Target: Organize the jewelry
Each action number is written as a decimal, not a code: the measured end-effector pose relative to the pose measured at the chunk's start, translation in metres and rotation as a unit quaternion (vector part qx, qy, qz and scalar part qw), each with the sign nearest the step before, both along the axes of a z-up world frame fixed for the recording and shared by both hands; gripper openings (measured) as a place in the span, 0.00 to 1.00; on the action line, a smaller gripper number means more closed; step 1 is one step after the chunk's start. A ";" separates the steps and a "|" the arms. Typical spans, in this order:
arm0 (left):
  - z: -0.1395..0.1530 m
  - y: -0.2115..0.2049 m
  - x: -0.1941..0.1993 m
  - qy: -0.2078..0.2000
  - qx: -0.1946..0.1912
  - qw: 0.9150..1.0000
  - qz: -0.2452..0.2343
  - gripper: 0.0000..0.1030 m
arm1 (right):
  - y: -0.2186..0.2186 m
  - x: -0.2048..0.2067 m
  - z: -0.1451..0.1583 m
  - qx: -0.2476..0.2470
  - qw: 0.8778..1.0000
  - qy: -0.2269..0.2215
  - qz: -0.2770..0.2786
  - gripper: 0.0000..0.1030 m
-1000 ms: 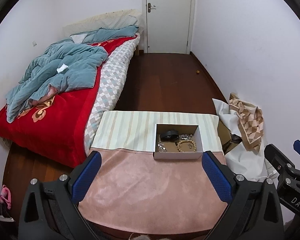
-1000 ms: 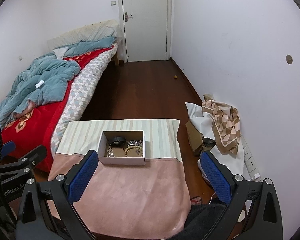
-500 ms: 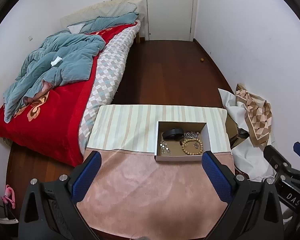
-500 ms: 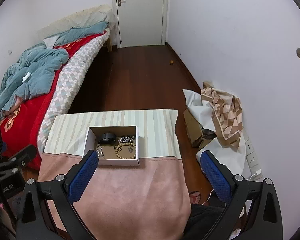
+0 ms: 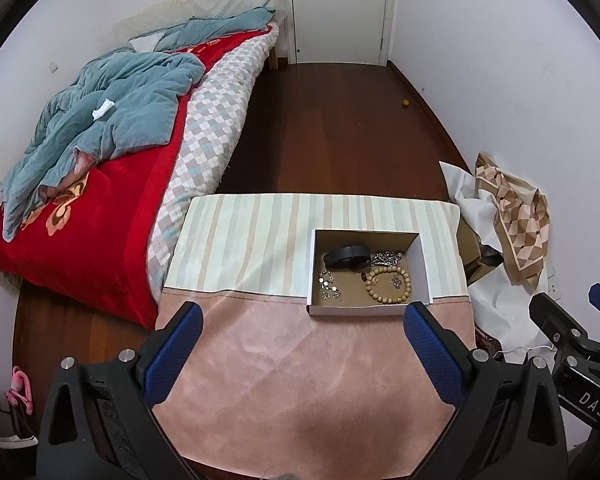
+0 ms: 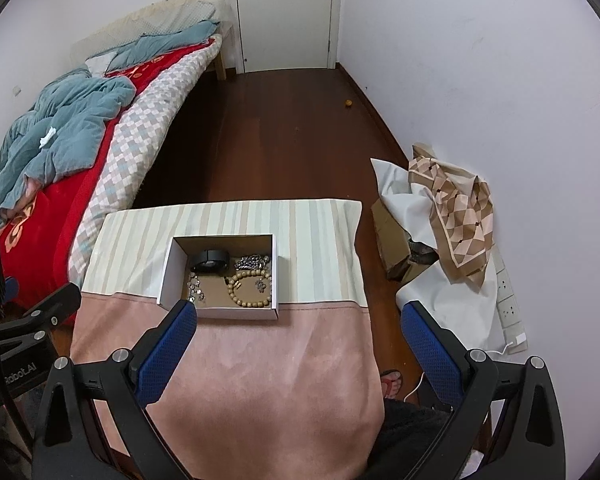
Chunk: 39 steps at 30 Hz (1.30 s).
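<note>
Jewelry (image 5: 366, 274) sits in your open box (image 5: 311, 270) near the table's (image 5: 300, 380) right edge, with bare pink cloth before it. Your left gripper (image 5: 302, 350) and right gripper (image 6: 298, 338) hover wide open, holding nothing. "DAS" reads on the right gripper.

box (image 5: 356, 311): shallow white cardboard, open-topped, on bench where striped cloth meets pink | black band (image 5: 347, 256): far left inside | silver chain (image 5: 387, 257): far right, bunched | wooden bead bracelet (image 5: 389, 285): near right, flat loop | small silver pieces (image 5: 329, 285): near left, scattered
</note>
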<state>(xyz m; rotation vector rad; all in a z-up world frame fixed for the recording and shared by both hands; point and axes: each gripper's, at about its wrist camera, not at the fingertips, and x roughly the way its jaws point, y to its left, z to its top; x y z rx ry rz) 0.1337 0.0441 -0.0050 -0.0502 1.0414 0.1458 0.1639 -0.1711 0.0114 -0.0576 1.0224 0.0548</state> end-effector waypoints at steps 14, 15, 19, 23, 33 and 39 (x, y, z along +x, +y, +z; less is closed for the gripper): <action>-0.003 0.004 -0.001 0.000 0.001 1.000 0.000 1.00 | 0.003 0.002 -0.001 -0.004 1.000 0.003 0.005 1.00; -0.003 0.004 -0.001 0.000 0.001 1.000 0.000 1.00 | 0.004 0.002 -0.001 -0.004 1.000 0.003 0.006 1.00; -0.003 0.005 -0.001 0.001 -0.001 1.000 0.000 1.00 | 0.006 0.001 0.000 -0.003 1.000 0.003 0.008 1.00; -0.003 0.005 -0.001 0.001 -0.001 1.000 0.000 1.00 | 0.005 0.001 0.000 -0.004 1.000 0.003 0.008 1.00; -0.002 0.007 -0.002 0.000 0.000 1.000 0.001 1.00 | 0.010 -0.002 -0.003 -0.004 1.000 0.007 0.012 1.00; -0.003 0.009 -0.005 -0.001 0.004 1.000 0.001 1.00 | 0.010 -0.002 -0.004 -0.005 1.000 0.010 0.013 1.00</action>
